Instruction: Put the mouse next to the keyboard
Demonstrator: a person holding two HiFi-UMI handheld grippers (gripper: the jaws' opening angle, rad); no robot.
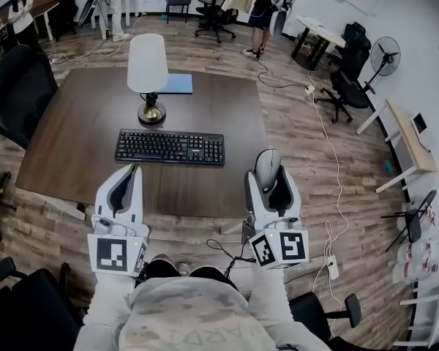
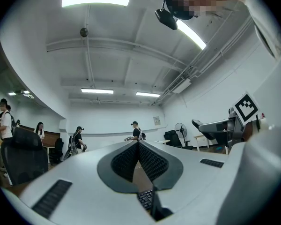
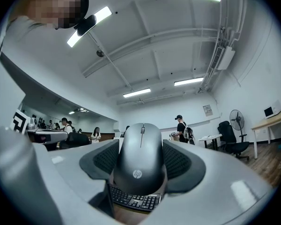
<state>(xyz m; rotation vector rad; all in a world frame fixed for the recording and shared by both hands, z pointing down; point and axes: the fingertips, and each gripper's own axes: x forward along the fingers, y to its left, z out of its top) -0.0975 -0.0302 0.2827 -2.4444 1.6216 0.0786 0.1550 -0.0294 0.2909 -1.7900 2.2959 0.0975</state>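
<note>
Across the brown table (image 1: 73, 145), most of the top lay bare, and its near right corner sat close under the loaded gripper. That was the main hazard. Released too far right or too near, the mouse could have landed half off the edge and dropped to the wood floor.

Behind the keyboard stood the lamp (image 1: 148, 72), well apart from both tools and unlikely to be touched.

The keyboard (image 1: 170, 147) lay flat near the table's front, its right end free. A sweep in from the right at low height could have clipped that end and skewed it.

The left gripper (image 1: 128, 174) hung empty over the near edge, its fingers (image 2: 152, 161) closed tip to tip on nothing. It posed little risk unless it drifted onto the keys.

The right gripper (image 1: 271, 175) had its jaws part-way closed around the mouse (image 3: 140, 158), pads pressing the two sides and the scroll wheel pointing away. The shell looked smooth and rounded, so a loose pinch or a tilt on the way down could have let it slide out forward.
</note>
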